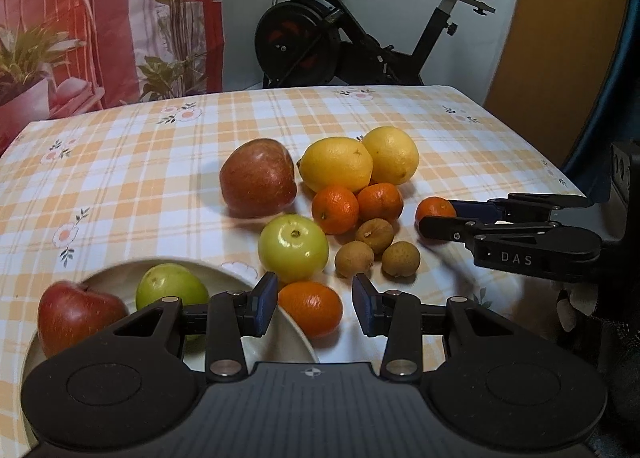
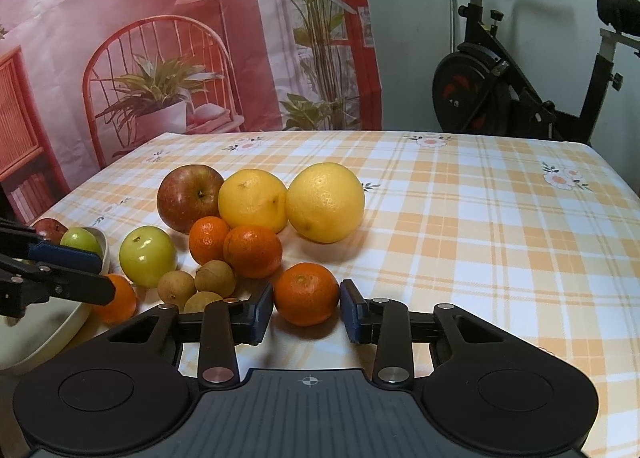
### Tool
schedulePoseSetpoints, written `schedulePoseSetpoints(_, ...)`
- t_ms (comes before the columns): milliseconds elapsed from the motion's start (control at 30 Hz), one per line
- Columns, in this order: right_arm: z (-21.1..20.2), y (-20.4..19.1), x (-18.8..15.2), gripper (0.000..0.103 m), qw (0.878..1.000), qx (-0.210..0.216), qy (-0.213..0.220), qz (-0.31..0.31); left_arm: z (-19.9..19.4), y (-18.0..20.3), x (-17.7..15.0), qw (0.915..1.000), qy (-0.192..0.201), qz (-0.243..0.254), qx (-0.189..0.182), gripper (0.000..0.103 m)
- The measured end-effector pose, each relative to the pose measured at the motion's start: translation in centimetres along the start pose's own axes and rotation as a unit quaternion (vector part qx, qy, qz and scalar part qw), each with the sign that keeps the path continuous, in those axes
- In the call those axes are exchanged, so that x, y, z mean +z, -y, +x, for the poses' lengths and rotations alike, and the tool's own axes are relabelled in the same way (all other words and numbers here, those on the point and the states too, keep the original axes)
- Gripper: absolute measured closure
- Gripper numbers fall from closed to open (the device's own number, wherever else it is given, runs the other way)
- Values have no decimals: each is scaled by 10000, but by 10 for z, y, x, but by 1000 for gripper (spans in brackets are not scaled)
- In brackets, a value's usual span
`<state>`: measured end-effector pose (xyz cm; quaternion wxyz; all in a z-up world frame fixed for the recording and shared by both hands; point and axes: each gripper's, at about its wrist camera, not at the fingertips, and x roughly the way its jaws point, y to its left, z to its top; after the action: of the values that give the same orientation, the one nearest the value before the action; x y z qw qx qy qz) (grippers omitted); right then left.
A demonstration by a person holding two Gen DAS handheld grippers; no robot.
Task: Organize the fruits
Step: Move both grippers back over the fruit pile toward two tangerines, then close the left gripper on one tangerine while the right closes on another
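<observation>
My right gripper (image 2: pixel 307 308) is shut on a tangerine (image 2: pixel 306 294) that rests on the checked tablecloth, both pads touching its sides; the left wrist view shows the same tangerine (image 1: pixel 434 207) at those fingertips. My left gripper (image 1: pixel 314 308) is open. Another tangerine (image 1: pixel 311 310) lies between its pads beside the cream bowl's rim (image 1: pixel 296 332), with a gap on the right. The bowl holds a red apple (image 1: pixel 76 314) and a green fruit (image 1: pixel 168 286). A red apple (image 1: pixel 258 177), two lemons (image 1: pixel 336 163), a green apple (image 1: pixel 292 248), two tangerines (image 1: pixel 335 209) and three brown longans (image 1: pixel 374 234) lie loose on the cloth.
An exercise bike (image 1: pixel 352 37) stands behind the table's far edge, and a printed backdrop (image 1: pixel 100 17) hangs at the back left. The right half of the tablecloth (image 2: pixel 480 238) is bare. The bowl (image 2: pixel 60 334) sits at the table's near left.
</observation>
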<state>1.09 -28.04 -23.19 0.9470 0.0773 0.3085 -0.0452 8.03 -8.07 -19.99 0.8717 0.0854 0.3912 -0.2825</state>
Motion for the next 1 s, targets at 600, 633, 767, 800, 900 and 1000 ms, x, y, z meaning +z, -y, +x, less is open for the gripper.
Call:
schedulePoseSetpoints(600, -3, -1, -2, 70, 10000, 29, 78, 3, 15, 17, 5, 9938, -362, 1022, 233, 60)
schedulePoseSetpoints(633, -3, -1, -2, 70, 10000, 34, 78, 7, 15, 17, 5, 9934, -369, 1061, 246, 60)
schedulePoseSetpoints(767, -4, 0, -2, 70, 9999, 49, 94, 16, 18, 21, 5, 9909, -399, 1241, 338, 59)
schedulePoseSetpoints(800, -4, -1, -2, 70, 9999, 47, 94, 16, 19, 21, 5, 9903, -404, 1279, 369, 59)
schedulePoseSetpoints(900, -4, 0, -2, 70, 9999, 51, 94, 16, 20, 22, 6, 9894, -414, 1335, 398, 60)
schedulePoseSetpoints(1000, -5, 0, -2, 70, 9999, 58, 114, 22, 18, 20, 5, 9912, -403, 1224, 295, 62)
